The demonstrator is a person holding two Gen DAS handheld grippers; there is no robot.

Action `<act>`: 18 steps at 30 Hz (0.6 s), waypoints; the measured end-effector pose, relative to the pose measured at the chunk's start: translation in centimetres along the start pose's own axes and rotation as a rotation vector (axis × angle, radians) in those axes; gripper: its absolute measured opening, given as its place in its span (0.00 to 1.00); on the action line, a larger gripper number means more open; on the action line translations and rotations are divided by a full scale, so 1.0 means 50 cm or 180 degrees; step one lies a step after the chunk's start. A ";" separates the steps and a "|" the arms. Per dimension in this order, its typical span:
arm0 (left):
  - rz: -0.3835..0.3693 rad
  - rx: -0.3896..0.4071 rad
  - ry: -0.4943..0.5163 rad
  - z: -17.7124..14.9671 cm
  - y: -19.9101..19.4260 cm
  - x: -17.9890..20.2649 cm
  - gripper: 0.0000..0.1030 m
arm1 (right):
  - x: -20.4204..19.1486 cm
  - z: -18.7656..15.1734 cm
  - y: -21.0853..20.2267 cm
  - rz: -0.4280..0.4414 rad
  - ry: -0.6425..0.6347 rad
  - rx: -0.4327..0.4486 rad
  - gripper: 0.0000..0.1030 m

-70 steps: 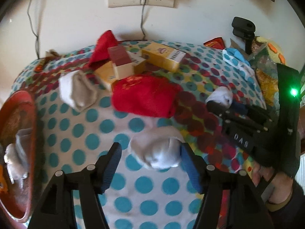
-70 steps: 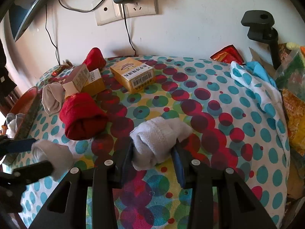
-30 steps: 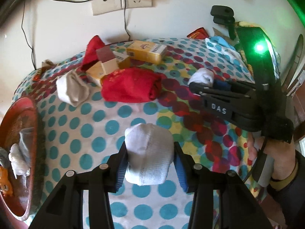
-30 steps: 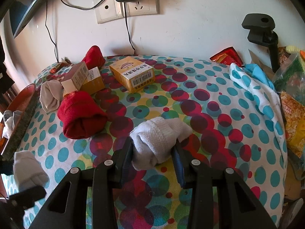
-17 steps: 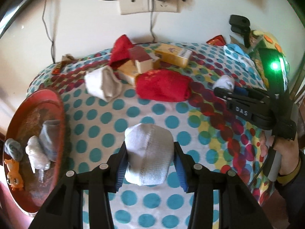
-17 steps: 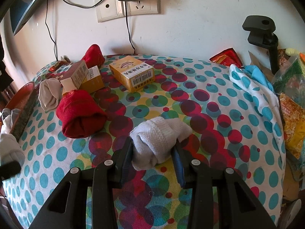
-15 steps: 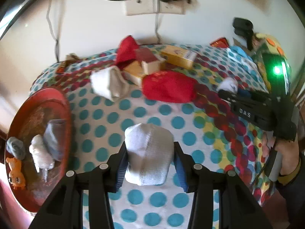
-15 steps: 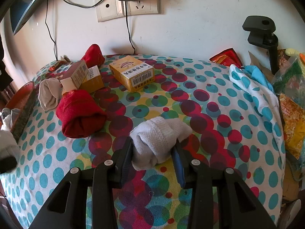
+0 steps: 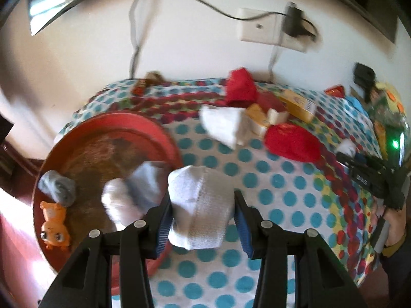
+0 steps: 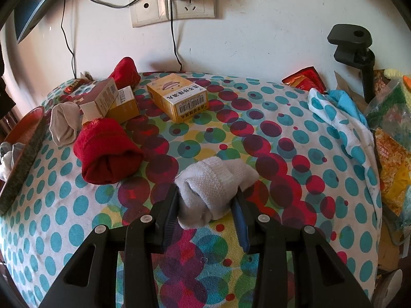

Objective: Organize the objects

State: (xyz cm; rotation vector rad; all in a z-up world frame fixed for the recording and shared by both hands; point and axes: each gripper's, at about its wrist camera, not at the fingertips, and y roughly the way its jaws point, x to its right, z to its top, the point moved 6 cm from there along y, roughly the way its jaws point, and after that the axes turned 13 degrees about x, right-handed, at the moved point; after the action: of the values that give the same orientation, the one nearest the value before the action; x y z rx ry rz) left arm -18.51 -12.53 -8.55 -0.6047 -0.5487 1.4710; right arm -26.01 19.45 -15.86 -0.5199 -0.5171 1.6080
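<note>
My left gripper (image 9: 201, 220) is shut on a rolled white sock (image 9: 200, 205) and holds it in the air beside the right rim of a red round tray (image 9: 143, 125). In the tray lie rolled socks (image 9: 128, 195), a grey sock ball (image 9: 57, 190) and an orange toy (image 9: 55, 231). My right gripper (image 10: 208, 210) is shut on another white sock roll (image 10: 213, 187) that rests on the dotted cloth (image 10: 308, 179). A large red sock roll (image 10: 105, 151), a small red one (image 10: 125, 73) and a pale sock (image 10: 63, 124) lie on the cloth.
Orange cartons (image 10: 179, 97) and smaller boxes (image 10: 110, 100) sit near the wall with sockets (image 10: 174, 7). Snack bags (image 10: 393, 148) and a black clamp (image 10: 352, 43) crowd the right edge. A hand (image 9: 390, 225) holds the right gripper in the left wrist view.
My left gripper has carried its white sock leftward and a little upward, from over the dotted cloth to the tray's rim. The right gripper and its sock have stayed still.
</note>
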 end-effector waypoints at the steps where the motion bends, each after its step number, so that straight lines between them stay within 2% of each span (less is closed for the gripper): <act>1: 0.0023 -0.0003 -0.0042 0.001 -0.001 -0.018 0.44 | 0.000 0.000 0.001 -0.0003 -0.0006 -0.0001 0.35; 10: 0.0330 -0.0028 -0.0255 -0.007 -0.008 -0.159 0.44 | -0.006 -0.003 0.002 -0.0056 -0.0063 -0.0012 0.36; 13: 0.0404 -0.0045 -0.0393 -0.017 -0.010 -0.204 0.44 | -0.006 -0.004 0.004 -0.0066 -0.0078 -0.0020 0.36; 18: 0.0554 -0.0139 -0.0449 -0.043 0.000 -0.261 0.44 | -0.008 -0.005 0.007 -0.0109 -0.0132 -0.0029 0.36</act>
State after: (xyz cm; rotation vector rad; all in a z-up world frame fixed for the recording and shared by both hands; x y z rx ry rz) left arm -17.48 -25.64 -9.78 -0.5975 -0.6523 1.6787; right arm -26.10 19.03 -16.26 -0.4831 -0.5619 1.5870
